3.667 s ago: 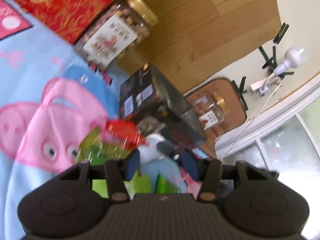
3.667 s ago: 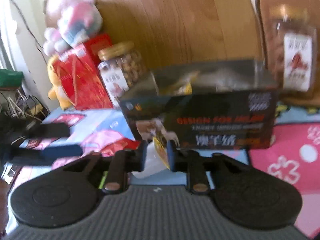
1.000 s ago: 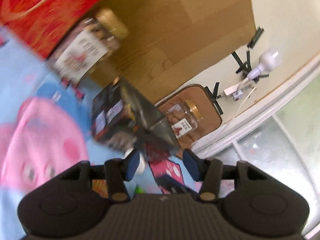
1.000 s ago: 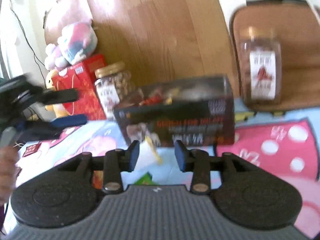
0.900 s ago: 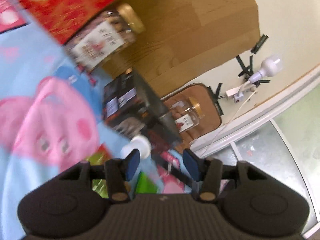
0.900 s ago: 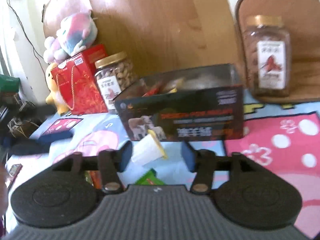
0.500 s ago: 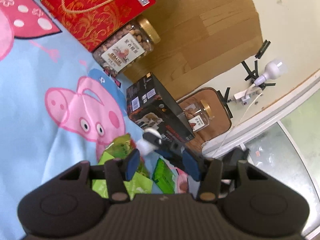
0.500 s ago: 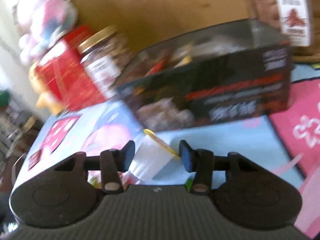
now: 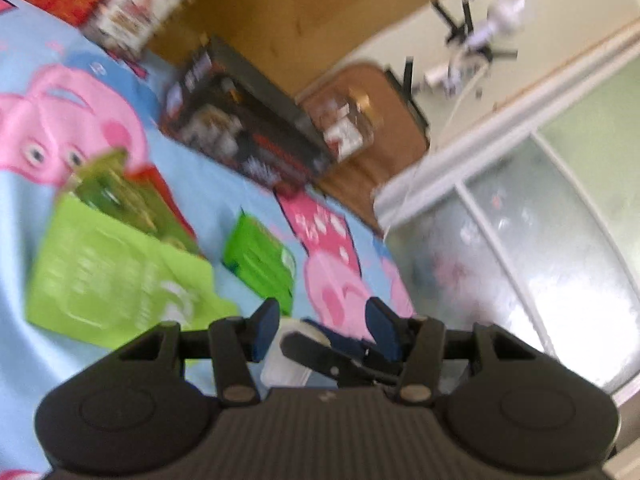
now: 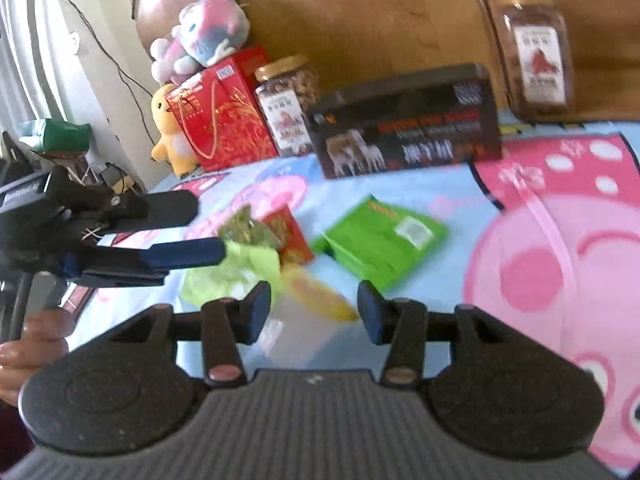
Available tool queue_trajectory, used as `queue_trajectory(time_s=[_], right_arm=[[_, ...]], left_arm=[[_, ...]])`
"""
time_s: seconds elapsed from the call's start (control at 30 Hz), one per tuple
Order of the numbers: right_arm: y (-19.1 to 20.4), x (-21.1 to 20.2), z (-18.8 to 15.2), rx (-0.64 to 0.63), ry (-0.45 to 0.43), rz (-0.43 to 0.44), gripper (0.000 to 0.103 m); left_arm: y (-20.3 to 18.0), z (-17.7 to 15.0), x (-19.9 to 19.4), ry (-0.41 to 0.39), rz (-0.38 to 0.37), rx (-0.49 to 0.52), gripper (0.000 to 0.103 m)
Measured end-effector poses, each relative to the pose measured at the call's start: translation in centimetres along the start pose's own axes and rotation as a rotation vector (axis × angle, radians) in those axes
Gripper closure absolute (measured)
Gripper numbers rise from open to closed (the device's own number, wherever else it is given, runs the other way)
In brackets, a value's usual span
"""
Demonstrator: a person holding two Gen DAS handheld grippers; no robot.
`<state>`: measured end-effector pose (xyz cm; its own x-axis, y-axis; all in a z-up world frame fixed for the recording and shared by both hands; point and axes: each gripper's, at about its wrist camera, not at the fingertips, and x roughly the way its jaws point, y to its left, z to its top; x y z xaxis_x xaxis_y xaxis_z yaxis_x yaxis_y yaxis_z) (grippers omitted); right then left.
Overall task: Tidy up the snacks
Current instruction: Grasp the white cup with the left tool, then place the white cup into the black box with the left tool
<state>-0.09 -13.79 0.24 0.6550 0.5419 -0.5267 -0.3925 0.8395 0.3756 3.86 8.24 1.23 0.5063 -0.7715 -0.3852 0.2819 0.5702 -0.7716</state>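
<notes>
Although both views are smeared by motion blur, the main items can be made out. Between the spread fingers of the right tool point(image 10: 314, 306) lies a pale jelly cup point(image 10: 298, 330) with a yellow lid; whether the pads touch it cannot be told, and its lower part is cut off by the tool body. The left tool point(image 9: 322, 326) is likewise released, its jaws apart; in its own view the white cup point(image 9: 286, 360) and one finger of the right tool sit between them, partly hidden by the housing. In the right wrist view the left tool point(image 10: 190, 226) reaches in from the left edge, with part of a hand point(image 10: 34, 340) on its grip.

Other snacks rest on the cartoon-pig printed cloth point(image 10: 560, 240) that covers the surface: a green packet point(image 10: 380, 242), a crumpled light-green bag point(image 10: 236, 266) overlapping a darker green pouch point(image 10: 246, 232), and a red packet point(image 10: 290, 234) partly tucked behind them. The printing on all of them is too blurred to read.

Behind them stands the dark open box point(image 10: 408, 132), its contents not visible from this angle. Just left of it are a nut jar point(image 10: 286, 104) and a red gift bag point(image 10: 220, 116), with plush toys point(image 10: 200, 36) above; a second jar point(image 10: 536, 64) stands to the right on a brown mat. A wooden panel point(image 10: 360, 12) backs the scene, and frosted glass point(image 9: 540, 240) fills the right of the left wrist view.
</notes>
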Motion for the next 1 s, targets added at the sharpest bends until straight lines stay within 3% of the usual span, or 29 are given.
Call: queue_trajectory(time_s=[0.07, 0.2, 0.43, 0.53, 0.6, 0.73, 1.0], right_arm=[[-0.1, -0.3, -0.2, -0.014, -0.008, -0.012, 0.047], [0.5, -1.3, -0.7, -0.106, -0.017, 0.006, 0.032], [0.0, -1.4, -2.4, -0.105, 0.041, 0.049, 0.033], [0.4, -0.6, -2.2, -0.081, 0.036, 0.075, 0.041], [0.9, 0.3, -2.0, -0.098, 0.026, 0.058, 0.047], [1.6, 0.7, -1.2, -0.157, -0.025, 0.009, 0.065], [1.1, 1.1, 5.9, -0.264, -0.239, -0.038, 0.067]], left_arm=[[-0.2, -0.5, 1.1, 0.033, 0.011, 0.0, 0.054], [-0.6, -1.2, 1.6, 0.054, 0.021, 0.014, 0.054], [-0.8, -1.8, 2.0, 0.081, 0.048, 0.029, 0.05], [-0.2, -2.1, 3.2, 0.104, 0.071, 0.027, 0.055], [0.3, -2.3, 4.2, 0.126, 0.093, 0.012, 0.066], [0.1, -0.9, 4.0, 0.118, 0.085, -0.009, 0.066], [-5.0, 7.7, 5.8, -0.002, 0.093, 0.185, 0.066]])
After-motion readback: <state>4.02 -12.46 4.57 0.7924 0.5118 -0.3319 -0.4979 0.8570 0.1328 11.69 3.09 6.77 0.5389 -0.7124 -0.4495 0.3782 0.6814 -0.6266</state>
